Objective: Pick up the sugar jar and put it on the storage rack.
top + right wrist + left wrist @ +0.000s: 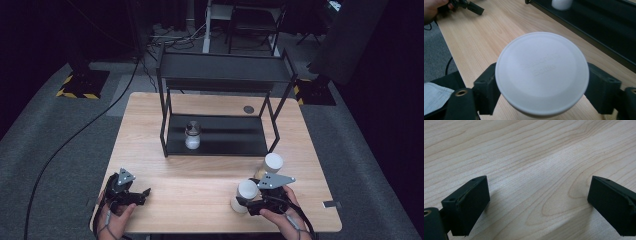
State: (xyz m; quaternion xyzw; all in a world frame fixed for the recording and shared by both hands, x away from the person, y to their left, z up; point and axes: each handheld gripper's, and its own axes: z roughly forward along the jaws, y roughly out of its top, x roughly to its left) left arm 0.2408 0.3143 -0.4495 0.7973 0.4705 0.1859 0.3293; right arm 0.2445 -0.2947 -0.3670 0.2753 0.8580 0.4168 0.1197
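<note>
Right hand-held gripper (246, 200) sits at the near right part of the table (200, 190), jaws clamped on either side of a white-lidded seasoning bottle (245, 195) that stands upright on the wood. In the right gripper view the bottle's round white lid (541, 72) lies between the two black jaws, both pads tight against the body just under the lid rim; faint embossed lettering on the lid, too soft to read surely. A second white-lidded bottle (271, 165) stands just behind the held one, near it, closer to the rack's right front leg; can't tell if the two touch. Left hand-held gripper (142, 192) is at the near left corner of the table, held in the person's left hand (117, 217), jaws spread wide apart with nothing between them; the left gripper view shows bare wood grain between the pads (469, 205), low over the table surface. Black two-tier metal rack (220, 70) stands at the middle-back of the table. On its lower shelf, left side, a clear glass jar (192, 135) with white contents, upright, well apart from both grippers. Small dark round disc (248, 109) in the tabletop behind the rack. Grey carpet and cables on the floor around.
</note>
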